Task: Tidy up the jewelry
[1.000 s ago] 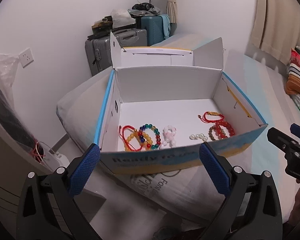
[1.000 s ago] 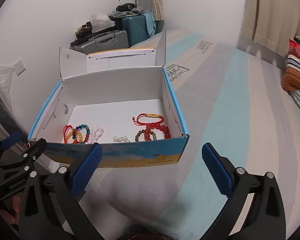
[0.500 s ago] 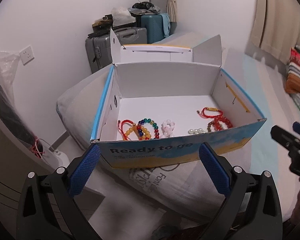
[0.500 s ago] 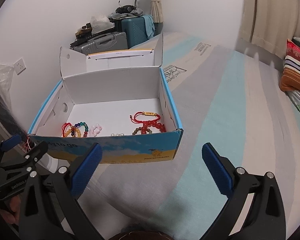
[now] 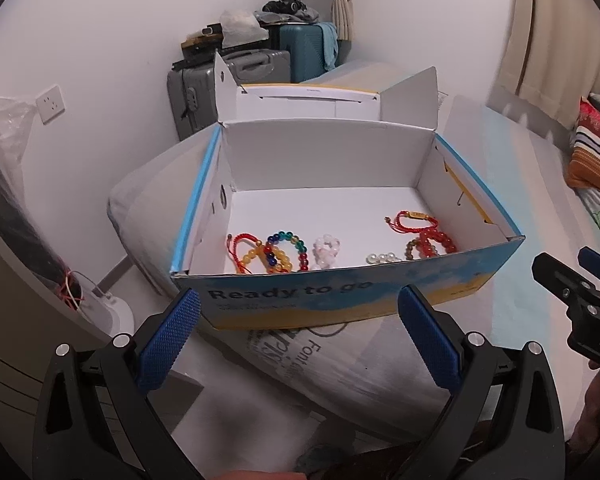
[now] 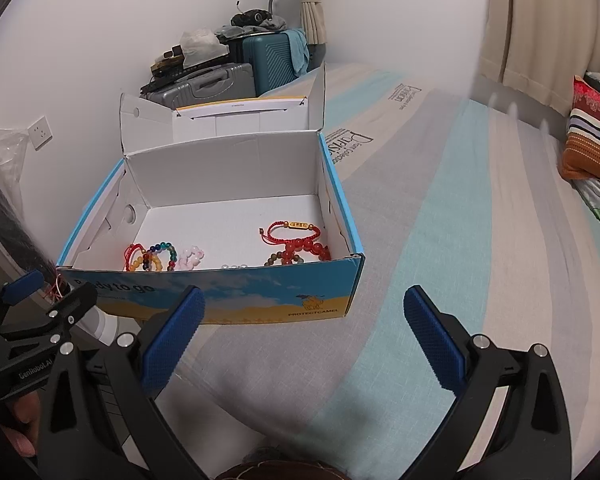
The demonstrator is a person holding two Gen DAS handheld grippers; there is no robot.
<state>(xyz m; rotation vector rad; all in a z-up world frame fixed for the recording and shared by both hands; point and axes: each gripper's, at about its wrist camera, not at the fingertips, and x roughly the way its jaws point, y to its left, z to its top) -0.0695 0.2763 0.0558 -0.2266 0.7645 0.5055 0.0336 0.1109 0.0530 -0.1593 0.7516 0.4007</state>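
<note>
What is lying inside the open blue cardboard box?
Inside the blue cardboard box lie beaded bracelets: a rainbow-coloured one, a pink one, red ones. The front wall hides part of the white pearl beads.

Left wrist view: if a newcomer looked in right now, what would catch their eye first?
The open shoebox on the bed, its blue-and-yellow front wall facing both open grippers. On its white floor lie bracelets: a rainbow bead bracelet tangled with red cord at the left, a red cord bracelet and red bead bracelet at the right.
</note>
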